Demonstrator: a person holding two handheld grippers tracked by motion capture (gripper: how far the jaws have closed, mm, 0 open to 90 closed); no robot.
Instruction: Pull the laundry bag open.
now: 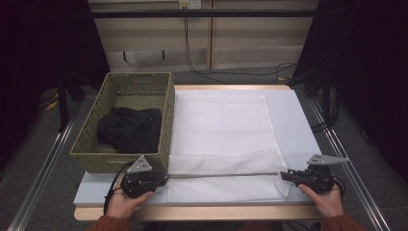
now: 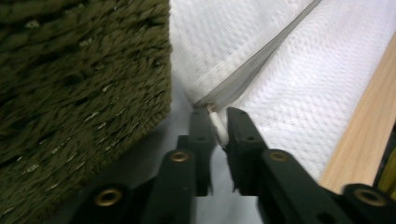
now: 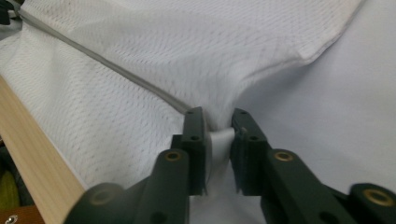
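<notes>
A white mesh cloth lies spread flat over the desk, on a pale mat, its near strip folded back along a straight crease that runs from one gripper to the other.

The left gripper sits at the cloth's near-left corner, just beside the front corner of a woven olive basket. In the left gripper view its jaws stand slightly apart, and a thin fold of the cloth's corner runs up between them. The fold leans against the left jaw, while a narrow gap shows on the other side, so the jaws do not look pressed on it.

The right gripper sits at the cloth's near-right corner, well apart from the left one. In the right gripper view its jaws are also a little spread, with a bunched tab of cloth lying between them and touching both inner faces. Whether they squeeze it cannot be told for sure; the cloth sags loosely there.

A dark garment lies crumpled inside the basket. Each gripper is held by a hand at the desk's near edge.
</notes>
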